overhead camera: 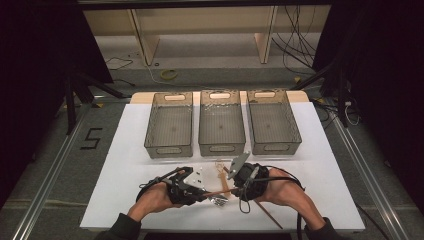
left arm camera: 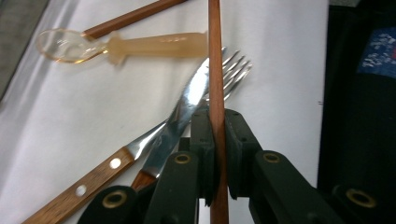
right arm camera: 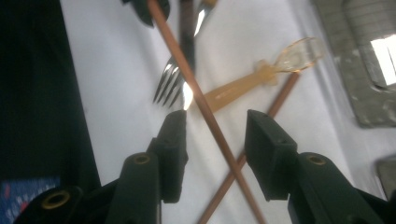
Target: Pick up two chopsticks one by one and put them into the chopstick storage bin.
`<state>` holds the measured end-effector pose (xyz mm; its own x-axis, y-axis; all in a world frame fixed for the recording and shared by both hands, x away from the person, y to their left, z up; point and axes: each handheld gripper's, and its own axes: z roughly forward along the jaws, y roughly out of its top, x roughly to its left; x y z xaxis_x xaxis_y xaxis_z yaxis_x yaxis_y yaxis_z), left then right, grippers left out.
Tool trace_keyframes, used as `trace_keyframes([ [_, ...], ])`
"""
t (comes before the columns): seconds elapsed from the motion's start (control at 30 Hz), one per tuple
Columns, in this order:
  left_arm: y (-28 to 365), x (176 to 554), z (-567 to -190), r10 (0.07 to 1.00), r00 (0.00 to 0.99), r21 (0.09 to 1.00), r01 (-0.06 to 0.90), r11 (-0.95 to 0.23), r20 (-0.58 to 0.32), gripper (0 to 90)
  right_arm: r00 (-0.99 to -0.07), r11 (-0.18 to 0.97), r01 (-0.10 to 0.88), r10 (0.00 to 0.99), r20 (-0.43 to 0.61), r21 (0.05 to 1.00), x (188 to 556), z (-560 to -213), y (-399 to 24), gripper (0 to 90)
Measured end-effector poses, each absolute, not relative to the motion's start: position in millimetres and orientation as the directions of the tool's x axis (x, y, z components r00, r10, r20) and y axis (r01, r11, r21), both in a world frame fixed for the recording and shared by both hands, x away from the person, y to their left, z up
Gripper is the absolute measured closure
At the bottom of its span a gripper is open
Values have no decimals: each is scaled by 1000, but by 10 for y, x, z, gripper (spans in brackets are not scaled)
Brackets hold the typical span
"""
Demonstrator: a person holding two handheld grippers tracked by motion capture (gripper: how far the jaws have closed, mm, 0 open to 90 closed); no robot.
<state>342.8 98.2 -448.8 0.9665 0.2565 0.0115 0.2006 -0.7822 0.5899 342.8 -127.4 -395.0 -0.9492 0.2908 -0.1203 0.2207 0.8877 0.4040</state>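
While two slender wooden chopsticks, one fork (left arm camera: 233, 70), one wood-handled knife (left arm camera: 182, 107) and one translucent amber spoon (left arm camera: 140, 45) lie together, the left gripper (left arm camera: 218, 122) clamps one chopstick (left arm camera: 215, 60). That round stick passes untouched between the right gripper's (right arm camera: 215, 122) parted jaws; the second chopstick (right arm camera: 280, 100) lies beneath.

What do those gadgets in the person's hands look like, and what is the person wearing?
Each hand grips a chunky black tool: the left tool and the right tool. Both end in two flat black jaws, hinged on arms with brass-coloured pivot rings. A grey three-cornered plate tops the right one, and black cables trail back. The sleeves are dark.
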Motion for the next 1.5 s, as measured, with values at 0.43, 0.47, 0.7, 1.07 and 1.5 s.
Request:
trace_keyframes([
  [0.43,1204,3568,-4363,423,906,632,331,-701,-6,831,-912,798,328,407,-51,506,3392,-3957,-1505,424],
  [0.47,1223,3582,-4352,437,900,637,341,-691,-7,831,-909,798,335,413,-50,501,3393,-3981,-1521,420],
  [0.7,1393,3706,-4272,535,845,687,407,-602,-31,830,-861,774,452,508,-9,444,3435,-4198,-1649,378],
  [1.07,1589,3933,-4153,645,762,728,469,-500,-47,831,-838,761,499,546,7,415,3454,-4374,-1734,338],
  [1.5,1844,4343,-4007,759,646,754,537,-377,-81,831,-826,757,520,563,8,395,3438,-4436,-1765,333],
])
